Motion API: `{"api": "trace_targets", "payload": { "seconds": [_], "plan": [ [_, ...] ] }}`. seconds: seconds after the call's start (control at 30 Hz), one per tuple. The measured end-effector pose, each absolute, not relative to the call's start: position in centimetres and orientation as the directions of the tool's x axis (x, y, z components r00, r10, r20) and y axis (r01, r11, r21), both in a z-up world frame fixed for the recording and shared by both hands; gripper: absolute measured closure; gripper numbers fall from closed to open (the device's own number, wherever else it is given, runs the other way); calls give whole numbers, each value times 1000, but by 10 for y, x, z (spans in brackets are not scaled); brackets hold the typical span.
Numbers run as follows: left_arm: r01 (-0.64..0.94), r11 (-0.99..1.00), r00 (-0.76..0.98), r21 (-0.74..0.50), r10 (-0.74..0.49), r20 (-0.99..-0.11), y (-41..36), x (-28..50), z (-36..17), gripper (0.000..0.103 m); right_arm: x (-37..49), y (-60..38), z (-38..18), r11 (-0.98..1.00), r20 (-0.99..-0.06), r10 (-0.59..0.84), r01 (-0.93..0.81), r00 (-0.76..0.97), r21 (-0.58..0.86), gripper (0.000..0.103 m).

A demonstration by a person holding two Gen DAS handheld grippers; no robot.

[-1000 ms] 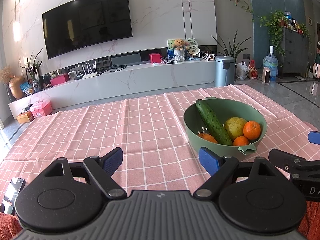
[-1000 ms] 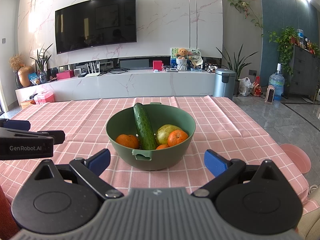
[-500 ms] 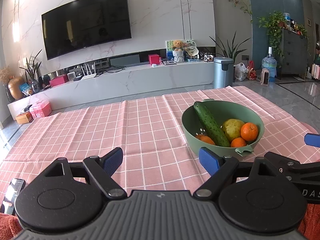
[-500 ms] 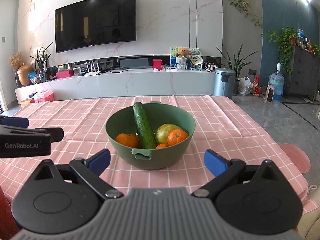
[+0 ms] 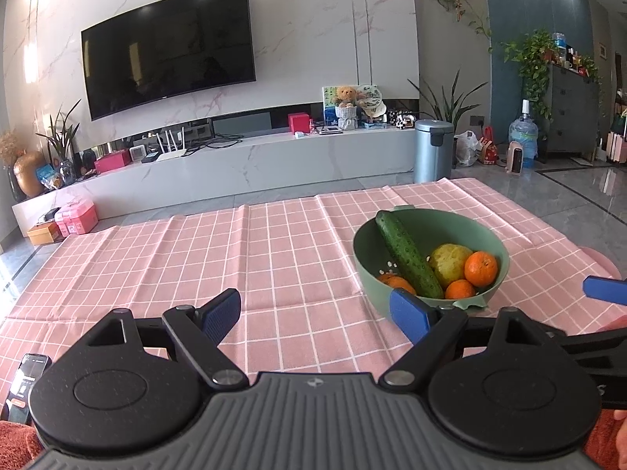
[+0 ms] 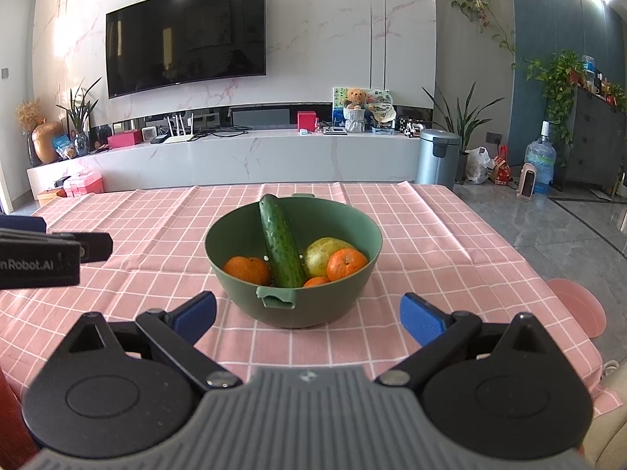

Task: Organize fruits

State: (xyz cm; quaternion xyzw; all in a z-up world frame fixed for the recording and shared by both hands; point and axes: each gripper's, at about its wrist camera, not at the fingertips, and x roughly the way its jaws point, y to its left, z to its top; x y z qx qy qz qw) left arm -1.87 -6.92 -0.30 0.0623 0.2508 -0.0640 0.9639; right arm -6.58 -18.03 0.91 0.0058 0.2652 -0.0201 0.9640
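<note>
A green bowl (image 6: 333, 231) stands on the pink checked tablecloth (image 6: 431, 235). It holds a cucumber (image 6: 282, 243) leaning on the far rim, a yellow-green pear (image 6: 319, 252) and three oranges (image 6: 347, 264). My right gripper (image 6: 307, 313) is open and empty, just in front of the bowl. My left gripper (image 5: 315, 313) is open and empty, to the left of the bowl (image 5: 462, 227), above the cloth. The cucumber (image 5: 407, 260) and oranges (image 5: 481, 268) show in the left wrist view too.
A pink round stool (image 6: 576, 305) stands right of the table. A phone (image 5: 27, 384) lies at the near left edge. The cloth (image 5: 196, 266) stretches left of the bowl. A TV wall, a marble shelf and a bin (image 6: 437, 158) are far behind.
Both grippers have drifted slightly; the bowl sits a little lower and further left in the left wrist view. Both stay open. Nothing was picked up.
</note>
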Motion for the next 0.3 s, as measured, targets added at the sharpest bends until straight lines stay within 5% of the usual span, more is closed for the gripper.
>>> {"api": "trace_targets", "payload": {
  "seconds": [0.3],
  "plan": [
    [153,986,870,72,-100,-483,-62,-19,5,3,-67,-179,9,999,-517,-43,40,855,-18,7]
  ]
}}
